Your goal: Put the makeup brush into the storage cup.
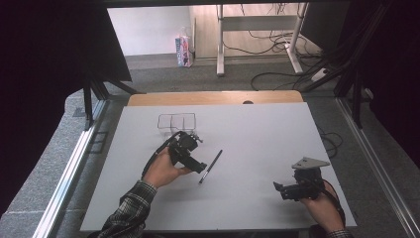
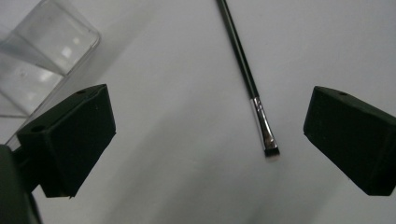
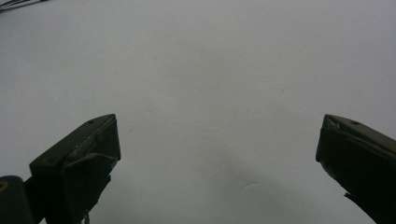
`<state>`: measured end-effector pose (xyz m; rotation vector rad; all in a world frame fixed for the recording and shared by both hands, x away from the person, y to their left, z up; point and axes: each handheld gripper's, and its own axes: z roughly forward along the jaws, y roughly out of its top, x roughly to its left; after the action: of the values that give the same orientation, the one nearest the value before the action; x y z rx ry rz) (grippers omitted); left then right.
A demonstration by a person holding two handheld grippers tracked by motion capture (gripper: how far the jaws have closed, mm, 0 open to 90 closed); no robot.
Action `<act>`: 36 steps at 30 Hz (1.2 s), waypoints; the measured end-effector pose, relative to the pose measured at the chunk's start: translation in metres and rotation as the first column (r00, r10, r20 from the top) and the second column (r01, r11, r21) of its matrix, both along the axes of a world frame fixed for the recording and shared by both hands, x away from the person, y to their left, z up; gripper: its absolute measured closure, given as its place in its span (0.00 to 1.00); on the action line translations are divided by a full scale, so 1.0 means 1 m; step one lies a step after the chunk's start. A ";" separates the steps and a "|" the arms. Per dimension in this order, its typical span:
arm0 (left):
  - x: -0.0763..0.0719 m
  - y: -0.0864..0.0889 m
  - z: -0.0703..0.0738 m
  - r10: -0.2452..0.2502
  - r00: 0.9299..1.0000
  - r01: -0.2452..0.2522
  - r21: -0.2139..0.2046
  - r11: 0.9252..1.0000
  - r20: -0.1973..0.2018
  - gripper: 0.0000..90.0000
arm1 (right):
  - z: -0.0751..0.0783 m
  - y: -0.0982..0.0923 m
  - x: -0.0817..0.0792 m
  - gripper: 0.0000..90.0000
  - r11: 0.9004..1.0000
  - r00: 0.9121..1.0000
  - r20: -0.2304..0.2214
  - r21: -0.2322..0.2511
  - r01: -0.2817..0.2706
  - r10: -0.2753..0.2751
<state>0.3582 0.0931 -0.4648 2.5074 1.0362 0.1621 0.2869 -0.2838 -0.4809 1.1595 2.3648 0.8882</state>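
worktop (image 1: 257, 134): white board, flat, carries everything below.
clear box (image 1: 177, 121): transparent, two compartments, far-left part of worktop, just beyond the left gripper; one corner shows top-left in the left gripper view (image 2: 46, 51).
left gripper (image 1: 200, 167): held in the left hand (image 1: 163, 171), tilted down toward the brush's near end; fingers (image 2: 77, 135) wide apart, gripping nothing.
right gripper (image 1: 277, 187): near-right part of worktop, in the right hand (image 1: 324, 203), grey plate on top, well apart from the brush; fingers (image 3: 84, 158) spread wide over bare worktop, nothing between them.
brush (image 1: 211, 166): thin, black handle, lies flat mid-worktop, slanted; in the left gripper view (image 2: 247, 77) its metal ferrule and bristle tip sit between the open fingers, nearer the right-hand one, touching neither.
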 end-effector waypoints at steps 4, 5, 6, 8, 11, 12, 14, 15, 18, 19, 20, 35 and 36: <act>0.003 -0.008 0.000 -0.013 1.000 0.013 -0.005 1.000 -0.006 0.05 | 0.000 0.000 0.000 0.00 1.000 1.000 -0.001 0.000 -0.001 0.001; 0.003 -0.010 0.000 -0.013 1.000 0.013 -0.003 1.000 -0.006 0.05 | 0.000 0.000 0.000 0.00 1.000 1.000 -0.002 0.000 -0.001 0.001; 0.004 -0.012 0.000 -0.018 1.000 0.019 0.005 1.000 -0.006 0.05 | 0.000 0.000 0.000 0.00 1.000 1.000 -0.003 0.001 -0.002 0.002; 0.006 -0.016 -0.002 -0.022 1.000 0.022 0.016 1.000 -0.006 0.06 | 0.000 0.000 0.000 0.00 1.000 1.000 -0.004 0.003 -0.006 0.006; 0.006 -0.018 -0.003 -0.021 1.000 0.021 0.017 1.000 -0.008 0.06 | 0.000 0.000 0.000 0.00 1.000 1.000 -0.003 0.004 -0.009 0.009; 0.006 -0.018 -0.004 -0.021 1.000 0.022 0.019 1.000 -0.010 0.06 | 0.000 0.000 0.000 0.00 1.000 1.000 -0.003 0.004 -0.009 0.009; 0.007 -0.019 -0.007 -0.020 1.000 0.020 0.023 1.000 -0.013 0.06 | 0.000 0.000 0.000 0.00 1.000 1.000 -0.004 0.005 -0.009 0.009; 0.007 -0.019 -0.009 -0.023 1.000 0.023 0.027 0.999 -0.016 0.07 | -0.001 0.000 0.000 0.00 1.000 1.000 -0.006 0.003 -0.009 0.009; 0.008 -0.020 -0.014 -0.016 1.000 0.017 0.029 0.999 -0.021 0.07 | -0.001 0.001 0.000 0.00 1.000 1.000 -0.008 0.005 -0.014 0.014; 0.009 -0.020 -0.016 -0.013 1.000 0.014 0.025 1.000 -0.026 0.07 | -0.001 0.001 0.000 0.00 1.000 1.000 -0.007 0.007 -0.015 0.016; 0.009 -0.021 -0.017 -0.021 0.999 0.021 0.032 0.999 -0.029 0.07 | -0.001 0.001 0.000 0.00 1.000 1.000 -0.007 0.007 -0.015 0.016; 0.009 -0.034 -0.040 -0.042 0.997 0.047 0.066 0.997 -0.070 0.13 | -0.002 0.002 0.000 0.00 1.000 1.000 -0.012 0.000 -0.022 0.022; 0.008 -0.035 -0.042 -0.043 0.996 0.048 0.071 0.996 -0.072 0.16 | -0.002 0.002 0.000 0.00 1.000 1.000 -0.013 0.000 -0.022 0.022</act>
<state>0.3666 0.0583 -0.5068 2.6175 1.0172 0.1001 0.2866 -0.2820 -0.4827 1.1440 2.3922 0.8905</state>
